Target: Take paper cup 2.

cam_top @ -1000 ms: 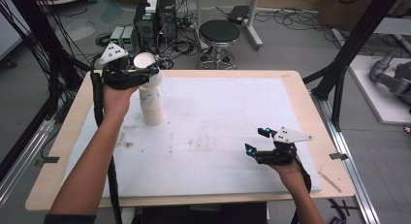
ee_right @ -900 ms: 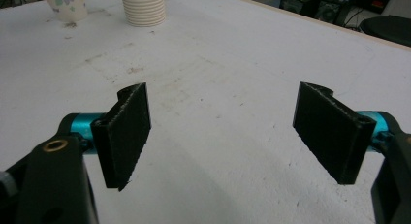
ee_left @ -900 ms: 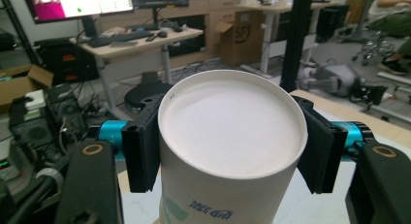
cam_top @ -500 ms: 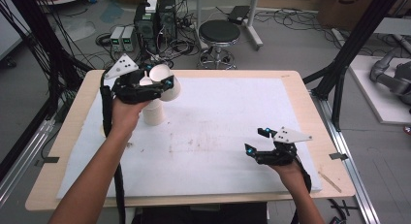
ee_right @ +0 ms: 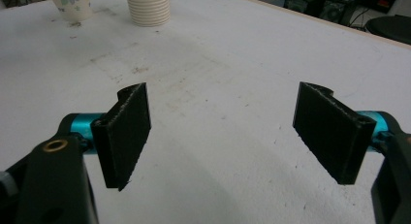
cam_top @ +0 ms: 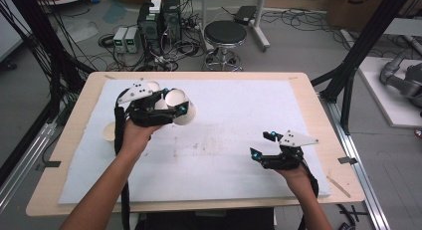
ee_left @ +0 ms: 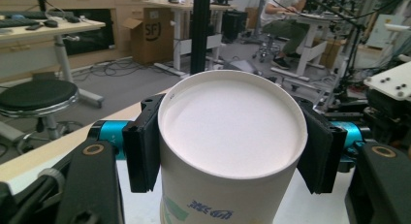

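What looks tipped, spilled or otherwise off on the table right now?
Nothing is spilled or damaged. The cup in the left gripper is off the table and tipped on its side, bottom toward the gripper's camera. The cup stack and the flowered cup stand upright. The right gripper is open.

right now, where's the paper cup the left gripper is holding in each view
high view: paper cup, upper left, on its side in the left gripper
left gripper view: centre, base toward the camera
right gripper view: cup stack, top left, marks its side
shared landmark: black stool

Lone cup left of cup stack, on table
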Tool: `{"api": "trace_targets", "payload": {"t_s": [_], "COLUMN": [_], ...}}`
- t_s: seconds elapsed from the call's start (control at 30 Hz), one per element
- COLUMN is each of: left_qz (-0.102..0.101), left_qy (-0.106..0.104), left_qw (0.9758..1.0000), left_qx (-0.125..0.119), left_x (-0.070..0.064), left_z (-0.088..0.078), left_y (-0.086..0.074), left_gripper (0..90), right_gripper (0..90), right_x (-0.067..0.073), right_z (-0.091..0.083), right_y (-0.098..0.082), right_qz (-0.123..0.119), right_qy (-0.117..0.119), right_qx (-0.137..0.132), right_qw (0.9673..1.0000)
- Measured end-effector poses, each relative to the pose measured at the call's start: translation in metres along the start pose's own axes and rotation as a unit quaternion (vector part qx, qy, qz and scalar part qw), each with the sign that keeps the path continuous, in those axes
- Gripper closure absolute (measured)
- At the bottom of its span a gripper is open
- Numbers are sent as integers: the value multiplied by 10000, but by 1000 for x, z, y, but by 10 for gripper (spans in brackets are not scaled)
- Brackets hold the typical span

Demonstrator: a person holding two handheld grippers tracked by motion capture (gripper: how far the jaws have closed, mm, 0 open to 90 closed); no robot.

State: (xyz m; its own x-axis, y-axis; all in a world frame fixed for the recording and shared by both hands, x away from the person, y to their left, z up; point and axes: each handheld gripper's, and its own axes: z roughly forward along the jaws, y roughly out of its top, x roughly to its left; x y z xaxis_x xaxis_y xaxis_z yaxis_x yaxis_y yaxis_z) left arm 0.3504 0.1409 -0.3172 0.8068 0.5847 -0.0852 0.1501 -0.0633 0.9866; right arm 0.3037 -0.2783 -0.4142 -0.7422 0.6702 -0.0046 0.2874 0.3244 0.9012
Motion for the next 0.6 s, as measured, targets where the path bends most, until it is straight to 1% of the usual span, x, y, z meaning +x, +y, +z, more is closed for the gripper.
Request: {"api": "trace_targets", "payload": {"t_s": [0.13,0.2,0.27,0.43,0.53,0.6], "left_qz": [-30,-61,-66,-107,-114,-152], "left_qy": [-63,-142,-178,-204,-208,-227], "left_qw": [10000,9999,9998,9997,9997,9996], "left_qx": [16,-5,-6,29,110,101], "left_x": [-2,-2,-2,-4,-6,-8], "left_z": [1,1,0,-1,-1,-1], "left_y": [-9,-15,-19,-31,-36,-39], "left_gripper": [355,355,355,354,354,354], "right_gripper": [219,218,219,218,218,218], "right_x": [1,1,1,1,2,3], "right_z": [2,3,4,7,8,8], "right_y": [0,0,0,1,2,3], "right_qz": [17,5,-3,-3,-5,-14], "right_qy": [32,48,50,104,149,169], "right_qx": [20,18,35,37,11,10], "right_qw": [10000,10000,10000,9999,9999,9999]}}
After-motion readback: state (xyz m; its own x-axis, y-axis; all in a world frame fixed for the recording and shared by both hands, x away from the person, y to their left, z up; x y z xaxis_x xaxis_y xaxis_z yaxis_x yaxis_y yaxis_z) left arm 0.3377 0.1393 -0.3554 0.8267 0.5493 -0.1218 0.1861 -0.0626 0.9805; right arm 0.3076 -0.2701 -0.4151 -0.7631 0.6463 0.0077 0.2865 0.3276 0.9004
